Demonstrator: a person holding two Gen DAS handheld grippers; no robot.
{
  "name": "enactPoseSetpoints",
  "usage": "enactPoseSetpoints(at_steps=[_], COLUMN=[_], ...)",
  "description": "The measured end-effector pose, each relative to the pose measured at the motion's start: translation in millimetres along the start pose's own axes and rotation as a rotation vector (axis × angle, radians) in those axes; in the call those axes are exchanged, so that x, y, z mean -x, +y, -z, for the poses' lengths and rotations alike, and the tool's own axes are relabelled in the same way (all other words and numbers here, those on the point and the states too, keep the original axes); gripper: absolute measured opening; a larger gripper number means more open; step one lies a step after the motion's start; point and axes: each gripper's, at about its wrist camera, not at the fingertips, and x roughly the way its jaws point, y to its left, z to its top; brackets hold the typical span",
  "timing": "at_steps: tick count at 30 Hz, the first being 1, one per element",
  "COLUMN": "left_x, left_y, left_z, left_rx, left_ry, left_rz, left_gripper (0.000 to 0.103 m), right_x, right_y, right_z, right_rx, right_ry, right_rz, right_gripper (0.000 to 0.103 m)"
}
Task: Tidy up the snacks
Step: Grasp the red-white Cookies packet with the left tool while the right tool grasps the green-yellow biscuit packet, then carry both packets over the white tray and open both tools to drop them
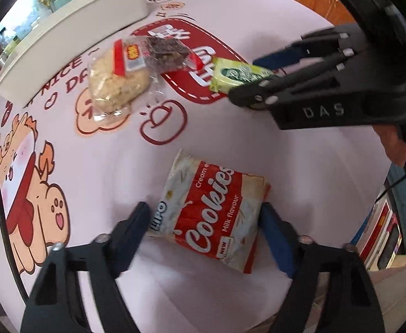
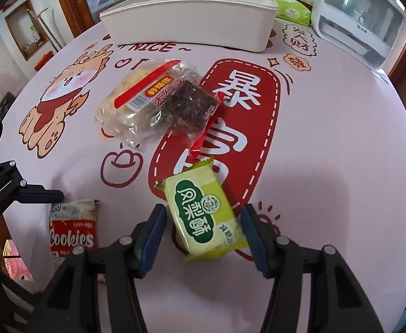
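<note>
Both tongs are spread wide, and neither one is holding anything. Left tongs (image 1: 204,227) sit low over the red and white plastic bag of Cookies (image 1: 210,212), with one blue pad on each side of it. Its left pad seems to touch the bag's edge, and I cannot tell if the right pad touches. Right tongs (image 2: 203,236) sit around the small yellow-green snack pack with green writing (image 2: 204,216). One blue pad is on each side, and the pack lies flat on the table between them, tilted a little.

Farther back lie two more snacks that touch each other. One is a clear bag with a pale round cake and a red stripe (image 2: 136,98). The other is a clear pack with a dark brown square cake (image 2: 193,105), which leans partly on the first.

Behind them stands a long cream plastic bin (image 2: 187,23). Everything rests on a pink tablecloth with a cartoon dragon and a big red label (image 2: 328,138). A white box with a clear window (image 2: 361,19) stands at the back right, with a green tissue pack (image 2: 292,9) next to it.
</note>
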Motion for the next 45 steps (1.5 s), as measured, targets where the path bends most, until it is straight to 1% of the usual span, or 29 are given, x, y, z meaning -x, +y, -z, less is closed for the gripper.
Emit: enactPoseSetpoints(at_steps=[1,2,3,7,9,14,19,23,25,30,35,42,45], left_x=[1,2,3,6,7,10,19,33,44,71,107,153,180], left_y=[2,6,10,32,45,72,93,106,112,131,152,189,207], left_z=[0,-1,-1,-4,-4,-6,-3,-6,-12,-28,-53,-103,-130], left_rx=[0.009,0.024,0.040,0.137,0.186,0.281,0.355,0.387,0.394,0.406,0.404,0.418,0.412], left_ry=[-0.001,-0.003,-0.007,-0.016,-0.018,-0.017,-0.030,-0.064,-0.085,-0.141,-0.208,-0.288,-0.339], left_rz=[-0.001,-0.004,-0.009,-0.029,-0.051,-0.083,-0.105,-0.121,-0.135,-0.151,-0.188,-0.232,-0.266], left_gripper=[0.066,0.062,0.057,0.055,0.055,0.055,0.055,0.055,0.055,0.055,0.055,0.055,0.055], right_x=[1,1,1,3,3,3,3,6,11,35,67,109,127], right_y=[0,0,-1,0,2,9,23,37,43,54,53,40,33], right_z=[1,2,2,4,6,7,3,-4,-10,-40,-86,-155,-185], right_rx=[-0.001,-0.006,-0.012,-0.041,-0.053,-0.089,-0.115,-0.132,-0.129,-0.112,-0.114,-0.119,-0.123], right_ry=[-0.001,-0.002,-0.001,-0.011,-0.015,-0.021,-0.015,-0.013,-0.022,-0.089,-0.184,-0.294,-0.334], right_rz=[0.005,0.005,0.004,0.011,0.019,0.016,-0.058,-0.132,-0.148,-0.169,-0.153,-0.112,-0.084], right_gripper=[0.043,0.040,0.039,0.038,0.038,0.038,0.037,0.037,0.037,0.037,0.037,0.037,0.037])
